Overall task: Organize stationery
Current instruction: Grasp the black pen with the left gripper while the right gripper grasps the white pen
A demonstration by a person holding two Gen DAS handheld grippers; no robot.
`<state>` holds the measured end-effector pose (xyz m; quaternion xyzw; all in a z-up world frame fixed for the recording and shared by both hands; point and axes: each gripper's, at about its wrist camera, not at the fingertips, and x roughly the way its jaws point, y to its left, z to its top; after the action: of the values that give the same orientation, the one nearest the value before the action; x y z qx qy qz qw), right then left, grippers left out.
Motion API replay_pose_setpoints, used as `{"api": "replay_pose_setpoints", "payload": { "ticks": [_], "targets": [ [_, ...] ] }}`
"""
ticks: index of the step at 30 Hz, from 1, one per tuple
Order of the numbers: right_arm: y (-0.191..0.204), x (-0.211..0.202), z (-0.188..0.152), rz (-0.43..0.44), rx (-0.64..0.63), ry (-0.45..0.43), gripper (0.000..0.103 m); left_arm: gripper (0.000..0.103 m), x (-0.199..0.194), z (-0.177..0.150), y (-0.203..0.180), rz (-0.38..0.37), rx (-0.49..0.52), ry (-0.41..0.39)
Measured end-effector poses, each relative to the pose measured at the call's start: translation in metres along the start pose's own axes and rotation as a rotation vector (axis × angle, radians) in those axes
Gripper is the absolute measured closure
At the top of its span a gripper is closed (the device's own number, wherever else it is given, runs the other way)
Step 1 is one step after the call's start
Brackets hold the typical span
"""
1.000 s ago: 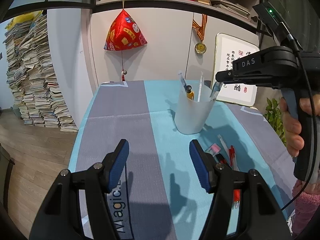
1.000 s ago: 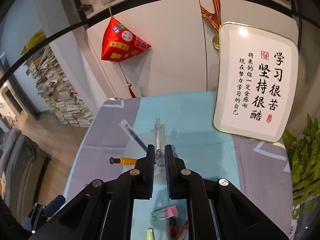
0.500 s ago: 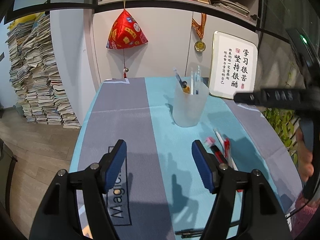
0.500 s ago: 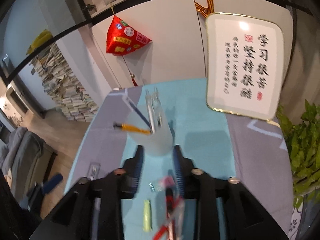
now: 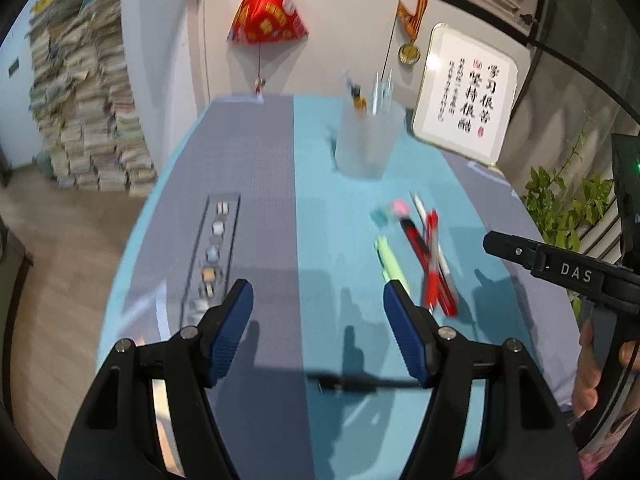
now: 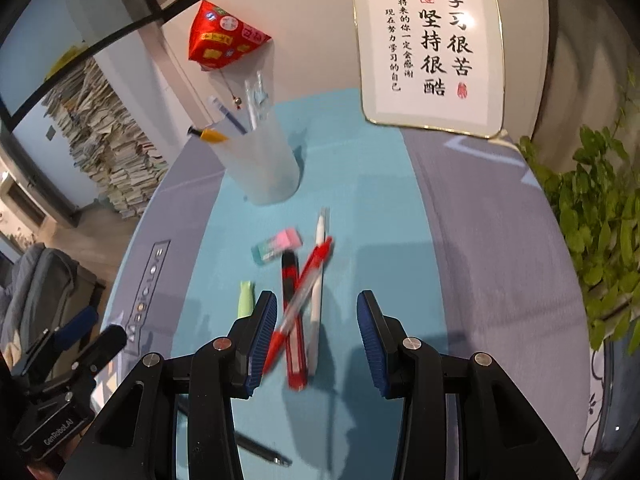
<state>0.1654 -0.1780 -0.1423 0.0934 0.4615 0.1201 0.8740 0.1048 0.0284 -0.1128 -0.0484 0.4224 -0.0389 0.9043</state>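
The right gripper [image 6: 316, 334], jaws apart and empty, hangs nearest over the red plastic pen [image 6: 298, 306], which lies diagonally on the desk [image 6: 380, 220], pointing toward the frosted translucent cup [image 6: 260, 168] beyond. The left gripper [image 5: 318, 322], also apart, is farther.

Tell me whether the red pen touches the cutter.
Touching. The right wrist view shows the red pen lying diagonally across the cutter, their bodies overlapping.

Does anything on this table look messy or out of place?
Yes. Beside the cup that already holds pens, a red pen lies crossed over a red-and-black one and a white pen, with an eraser and green highlighter loose nearby.
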Motion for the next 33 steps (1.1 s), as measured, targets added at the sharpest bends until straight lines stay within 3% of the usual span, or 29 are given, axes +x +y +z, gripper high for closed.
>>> {"api": "replay_pose_setpoints", "payload": {
  "ticks": [7,12,15,23,24,26,29,33],
  "targets": [
    [-0.002,-0.007,-0.022,0.029,-0.007,-0.001,0.061,0.039,0.019,-0.024,-0.007,0.016,-0.091,0.208],
    [-0.008,-0.013,-0.027,0.039,0.005,-0.020,0.061,0.057,0.038,-0.029,-0.004,-0.014,-0.215,0.332],
    [-0.014,-0.012,-0.027,0.038,0.015,-0.022,0.061,0.060,0.050,-0.030,-0.005,-0.015,-0.269,0.388],
    [-0.024,-0.003,-0.026,0.050,0.032,-0.010,0.061,0.061,0.059,-0.020,-0.023,0.018,-0.250,0.377],
    [-0.025,0.000,-0.024,0.055,0.036,-0.005,0.061,0.072,0.060,-0.019,-0.025,0.024,-0.235,0.368],
    [-0.027,0.007,-0.020,0.064,0.055,0.003,0.061,0.078,0.062,-0.015,-0.025,0.008,-0.219,0.341],
    [-0.029,0.015,-0.012,0.084,0.081,0.010,0.061,0.097,0.063,-0.004,-0.027,0.025,-0.166,0.297],
    [-0.031,0.030,-0.001,0.089,0.108,0.033,0.061,0.098,0.077,0.006,-0.022,0.042,-0.139,0.300]
  ]
}}
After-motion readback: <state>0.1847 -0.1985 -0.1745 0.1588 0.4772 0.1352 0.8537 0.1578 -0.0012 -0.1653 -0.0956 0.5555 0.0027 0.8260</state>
